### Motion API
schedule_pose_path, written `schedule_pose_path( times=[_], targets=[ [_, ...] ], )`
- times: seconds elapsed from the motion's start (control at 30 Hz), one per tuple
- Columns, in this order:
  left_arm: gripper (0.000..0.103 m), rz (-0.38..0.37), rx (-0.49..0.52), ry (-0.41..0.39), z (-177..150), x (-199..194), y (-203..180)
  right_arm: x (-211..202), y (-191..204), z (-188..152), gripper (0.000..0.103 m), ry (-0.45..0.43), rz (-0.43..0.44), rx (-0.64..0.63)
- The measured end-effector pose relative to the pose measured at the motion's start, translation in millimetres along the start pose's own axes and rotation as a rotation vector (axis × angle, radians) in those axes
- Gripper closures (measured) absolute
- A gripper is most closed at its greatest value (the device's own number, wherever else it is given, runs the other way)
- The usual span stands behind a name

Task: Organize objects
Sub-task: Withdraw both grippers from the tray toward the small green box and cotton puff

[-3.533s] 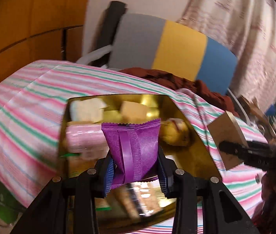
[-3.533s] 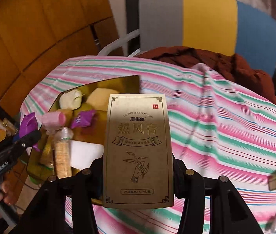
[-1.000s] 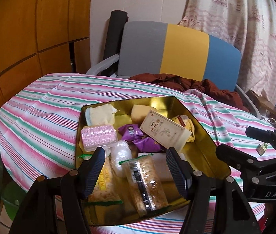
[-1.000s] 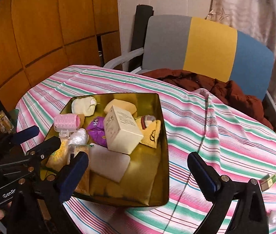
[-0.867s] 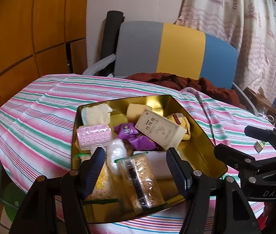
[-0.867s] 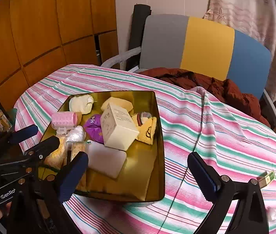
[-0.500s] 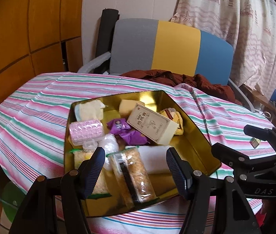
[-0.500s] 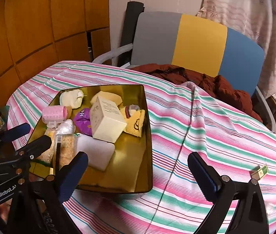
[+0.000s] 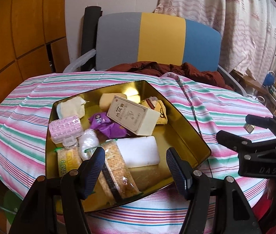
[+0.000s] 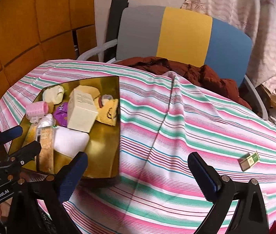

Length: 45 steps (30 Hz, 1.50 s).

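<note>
A gold tin [image 9: 188, 128] [image 10: 108, 146] sits on the striped tablecloth [image 10: 177, 120], holding a beige printed box [image 9: 133, 115] [image 10: 81, 113], purple packets [image 9: 106, 125], a pink roller [image 9: 64, 126], a white block [image 9: 138, 152], cracker packs [image 9: 116, 171] and other small items. My left gripper [image 9: 136, 164] hangs open over the tin's near edge, empty. My right gripper [image 10: 138, 173] is open and empty above bare cloth, right of the tin. A small green-and-tan packet [image 10: 248, 161] lies on the cloth at the far right.
A grey, yellow and blue chair [image 10: 184, 33] stands behind the table with a dark red garment [image 10: 186, 72] on its seat. Wooden panels [image 9: 20, 39] line the left wall. A curtain [image 9: 235, 19] hangs at the right.
Both grippers let go of their loads: the purple packet and the beige box now lie in the tin. Both have pulled back, and the right one has swung rightward over the cloth.
</note>
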State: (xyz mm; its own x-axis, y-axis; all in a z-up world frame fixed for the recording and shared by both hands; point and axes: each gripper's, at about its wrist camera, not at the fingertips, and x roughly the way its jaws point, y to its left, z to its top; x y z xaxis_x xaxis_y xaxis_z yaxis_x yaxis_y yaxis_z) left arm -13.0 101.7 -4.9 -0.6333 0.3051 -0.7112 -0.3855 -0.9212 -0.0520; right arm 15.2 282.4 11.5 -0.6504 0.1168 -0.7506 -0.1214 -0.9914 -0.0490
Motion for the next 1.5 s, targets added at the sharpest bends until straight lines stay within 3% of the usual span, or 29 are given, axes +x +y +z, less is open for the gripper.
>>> schedule_pose_path(
  times=[0.47,0.77,0.9,1.03,1.13,1.2,1.3,1.5],
  targets=[
    [0.037,-0.094,0.080,0.016,-2.3,6.7,-27.3,2.0,-63.0,-11.8,0.000,0.057,-0.092,0.068],
    [0.037,-0.128,0.117,0.033,-5.3,13.9,-42.2,-10.2,-158.2,-21.1,0.000,0.077,-0.202,0.212],
    [0.037,-0.153,0.126,0.035,-5.7,14.5,-47.3,-19.4,-222.9,-31.8,0.000,0.054,-0.264,0.402],
    [0.037,-0.163,0.132,0.047,-5.7,17.3,-52.7,-17.0,-290.4,-68.2,0.000,0.038,-0.298,0.697],
    [0.037,-0.178,0.142,0.057,-2.3,20.3,-61.1,-8.7,-328.6,-104.2,0.000,0.078,-0.214,0.964],
    [0.037,-0.200,0.163,0.059,1.3,22.4,-72.5,-12.9,-345.8,-122.2,0.000,0.047,-0.181,1.102],
    [0.037,-0.231,0.220,0.061,7.0,27.4,-98.1,-15.0,-354.8,-132.5,0.000,0.036,-0.169,1.173],
    [0.037,-0.325,0.327,0.057,19.2,42.7,-159.6,-15.7,-352.6,-127.8,0.000,0.015,-0.134,1.158]
  ],
)
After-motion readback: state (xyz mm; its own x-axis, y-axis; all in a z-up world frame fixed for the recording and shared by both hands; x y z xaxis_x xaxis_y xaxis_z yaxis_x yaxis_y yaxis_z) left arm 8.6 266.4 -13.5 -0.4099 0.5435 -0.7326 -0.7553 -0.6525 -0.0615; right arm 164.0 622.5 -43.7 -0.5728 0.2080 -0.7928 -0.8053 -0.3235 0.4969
